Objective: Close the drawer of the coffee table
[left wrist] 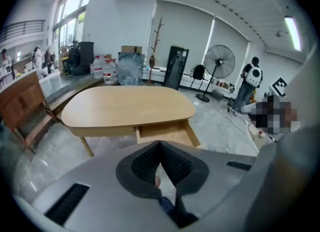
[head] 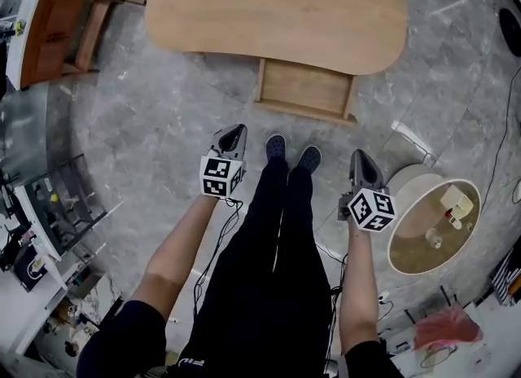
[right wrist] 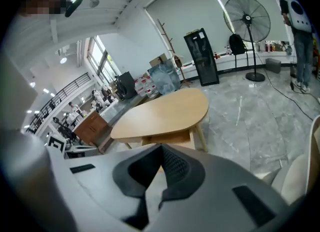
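- Holding shut: the left hand-held gripper (head: 234,130) and the right hand-held gripper (head: 361,155) both have their jaws together with nothing between them. They sit either side of the person's legs, well apart from the target.
- Risk: a thin black cable (head: 236,205) trails from the left one down beside the legs. A step forward could snag it.
- Risk: a round white-rimmed side table (head: 411,242) carrying small items stands near the right one. A wide swing could knock it.
- The shallow light-wood open drawer (head: 305,85) sticks out from under the near edge of the oval light-wood bench (head: 277,10), right of its middle, with its front panel facing the person.
- Its long axis runs side to side along that bench edge. Closing travel is away from the person, into the bench.
- Risk: a closed tip pushing near one end of the front would likely rack the drawer and jam it. A high push could slip over the front into the open box. Centre contact looks safer.
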Tool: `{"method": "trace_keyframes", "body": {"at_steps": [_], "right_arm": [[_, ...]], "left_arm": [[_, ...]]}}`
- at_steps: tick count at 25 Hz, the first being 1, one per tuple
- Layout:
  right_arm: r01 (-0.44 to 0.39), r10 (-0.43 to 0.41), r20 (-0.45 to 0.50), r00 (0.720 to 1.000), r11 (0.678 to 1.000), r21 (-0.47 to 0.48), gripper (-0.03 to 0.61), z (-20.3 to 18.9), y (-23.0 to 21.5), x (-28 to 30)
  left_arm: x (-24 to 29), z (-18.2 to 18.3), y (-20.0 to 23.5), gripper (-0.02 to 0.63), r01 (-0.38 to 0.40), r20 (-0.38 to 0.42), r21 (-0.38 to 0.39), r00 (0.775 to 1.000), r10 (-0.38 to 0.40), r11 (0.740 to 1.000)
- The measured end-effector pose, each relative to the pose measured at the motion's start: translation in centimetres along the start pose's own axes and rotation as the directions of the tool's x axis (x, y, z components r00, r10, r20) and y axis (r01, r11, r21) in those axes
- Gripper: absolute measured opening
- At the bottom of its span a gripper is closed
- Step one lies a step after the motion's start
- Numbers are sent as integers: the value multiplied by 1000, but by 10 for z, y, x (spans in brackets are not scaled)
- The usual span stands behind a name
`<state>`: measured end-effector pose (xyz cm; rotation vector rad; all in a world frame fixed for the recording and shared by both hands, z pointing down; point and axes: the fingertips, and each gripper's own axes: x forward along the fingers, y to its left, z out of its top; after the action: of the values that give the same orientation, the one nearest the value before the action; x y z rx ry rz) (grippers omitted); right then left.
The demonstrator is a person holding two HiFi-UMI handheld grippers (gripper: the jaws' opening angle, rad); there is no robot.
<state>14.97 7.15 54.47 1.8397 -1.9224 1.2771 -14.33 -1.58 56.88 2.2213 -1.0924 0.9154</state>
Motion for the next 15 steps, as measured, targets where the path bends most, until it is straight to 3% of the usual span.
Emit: {"method": "trace_keyframes", "body": {"at_steps": [3, 5, 8, 12, 15], "right_arm": [[13, -26, -78, 997, 986, -168, 26, -26, -19, 16], [-2, -53, -142, 988, 934, -357, 26, -42, -27, 29], [-60, -82, -216, 973, 813, -579, 26, -64, -35, 51], [-145, -108, -285, 952, 662, -735, 26, -81, -49, 80], [-222, -149, -340, 929, 511, -830, 26, -98, -62, 97]], "left_arm": [[21, -23, -3, 25, 24, -60, 192, 998, -12, 981], [34, -37, -5, 25, 41, -93, 348, 996, -9, 937], [54, -57, -4, 25, 78, -127, 529, 992, -13, 845], [78, -77, 0, 25, 136, -169, 628, 985, -36, 767], [95, -94, 5, 25, 168, -207, 702, 978, -28, 692]]}}
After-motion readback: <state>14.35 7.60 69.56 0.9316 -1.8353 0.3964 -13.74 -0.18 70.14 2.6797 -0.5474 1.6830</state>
